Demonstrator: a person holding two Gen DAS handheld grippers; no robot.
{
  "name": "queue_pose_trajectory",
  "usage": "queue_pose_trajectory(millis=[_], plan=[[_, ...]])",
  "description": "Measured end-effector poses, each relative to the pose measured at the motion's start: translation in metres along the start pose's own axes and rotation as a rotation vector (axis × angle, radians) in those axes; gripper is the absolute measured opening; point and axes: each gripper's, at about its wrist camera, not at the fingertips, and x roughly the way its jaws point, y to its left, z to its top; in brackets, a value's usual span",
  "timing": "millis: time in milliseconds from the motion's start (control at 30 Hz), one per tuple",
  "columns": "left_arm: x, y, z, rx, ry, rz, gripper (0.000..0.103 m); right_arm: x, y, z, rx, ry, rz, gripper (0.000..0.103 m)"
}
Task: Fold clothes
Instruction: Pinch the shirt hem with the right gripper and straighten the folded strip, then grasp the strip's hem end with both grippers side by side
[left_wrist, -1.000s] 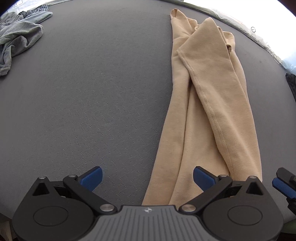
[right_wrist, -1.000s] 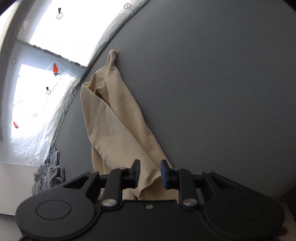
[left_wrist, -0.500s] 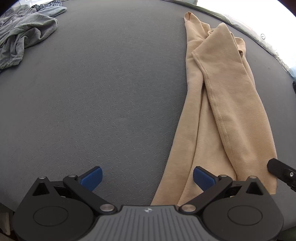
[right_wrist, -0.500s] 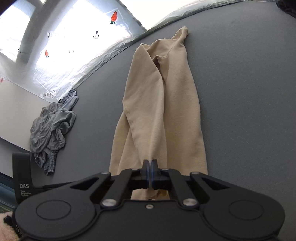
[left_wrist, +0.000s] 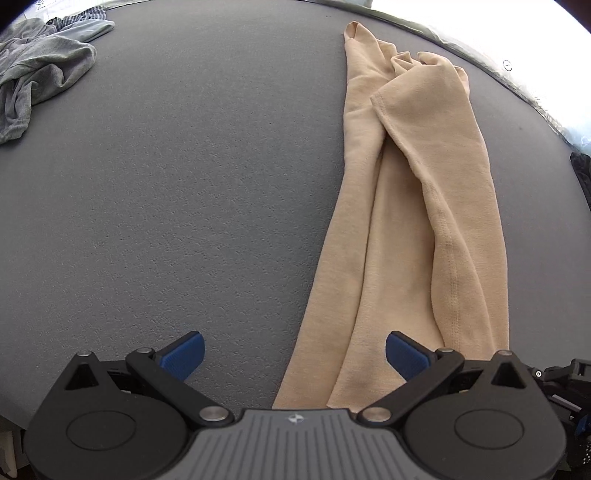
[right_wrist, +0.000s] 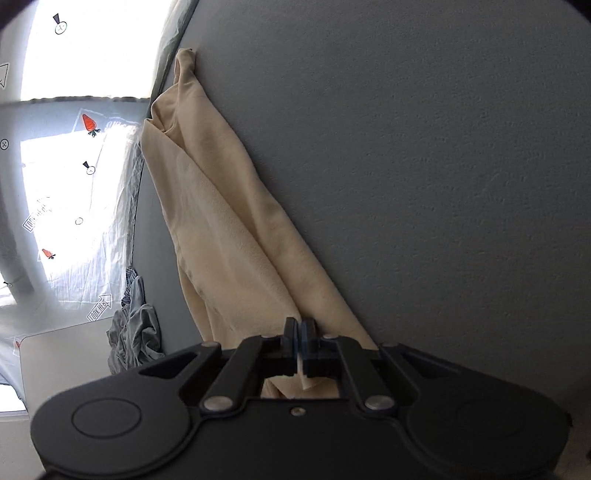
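Note:
A beige garment (left_wrist: 413, 206) lies stretched in a long narrow strip on the grey table, folded lengthwise, its far tip near the back edge. It also shows in the right wrist view (right_wrist: 229, 240). My left gripper (left_wrist: 293, 354) is open, its blue pads wide apart, with the garment's near end between and just in front of them. My right gripper (right_wrist: 300, 334) is shut on the near hem of the garment; a bit of cloth shows behind the closed pads. Part of the right gripper (left_wrist: 569, 380) shows at the left wrist view's lower right.
A pile of grey clothes (left_wrist: 40, 74) lies at the table's far left; it also shows in the right wrist view (right_wrist: 135, 332). The grey table (left_wrist: 184, 184) stretches wide to the garment's left. A bright plastic sheet (right_wrist: 74, 184) with printed marks lies beyond the table edge.
My right gripper closed on the garment's near hem and then tilted while holding it. The left gripper stayed open and shifted slightly along the garment's near end.

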Motion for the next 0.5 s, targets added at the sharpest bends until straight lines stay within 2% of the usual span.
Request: queue_pose_trajectory(millis=[133, 233, 267, 367, 500], plan=[[-0.006, 0.002, -0.002, 0.025, -0.019, -0.030, 0.103, -0.008, 0.016, 0.002, -0.127, -0.010, -0.072, 0.013], [-0.006, -0.012, -0.005, 0.042, -0.034, -0.055, 0.102, -0.018, 0.028, 0.004, -0.228, -0.057, -0.106, 0.036], [-0.004, -0.020, -0.007, 0.048, -0.038, -0.065, 0.102, -0.020, 0.033, 0.005, -0.275, -0.073, -0.126, 0.041], [0.006, -0.037, 0.000, 0.050, -0.034, -0.099, 0.098, -0.019, 0.038, 0.008, -0.367, -0.097, -0.172, 0.046], [0.014, -0.032, -0.001, 0.021, -0.009, -0.164, 0.084, -0.010, 0.030, 0.011, -0.325, -0.062, -0.111, 0.048]])
